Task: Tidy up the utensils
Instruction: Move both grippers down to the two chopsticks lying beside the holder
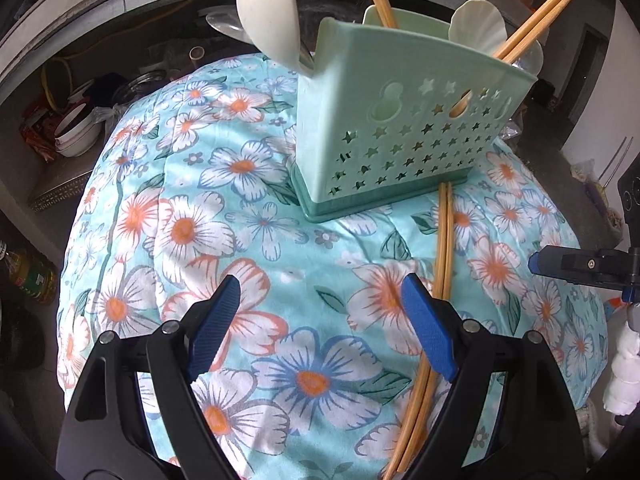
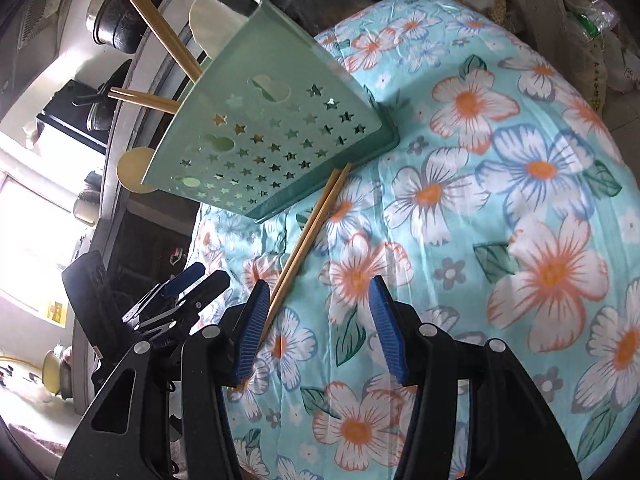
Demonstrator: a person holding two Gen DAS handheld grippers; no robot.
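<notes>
A mint-green utensil holder (image 1: 400, 132) with star holes stands on the floral cloth (image 1: 248, 240); it also shows in the right wrist view (image 2: 276, 132). White spoons (image 1: 268, 12) and chopsticks (image 1: 532, 28) stand in it. A loose pair of chopsticks (image 1: 440, 264) lies on the cloth in front of the holder, running under my left gripper's right finger; the pair also shows in the right wrist view (image 2: 312, 232), by the left finger. My left gripper (image 1: 320, 296) is open and empty. My right gripper (image 2: 316, 300) is open and empty over the cloth.
The right gripper shows at the right edge of the left wrist view (image 1: 580, 268); the left gripper shows at the left of the right wrist view (image 2: 176, 296). Stacked bowls (image 1: 76, 132) and a bottle (image 1: 28, 276) sit beyond the cloth's left edge. Pots (image 2: 116, 20) hang behind the holder.
</notes>
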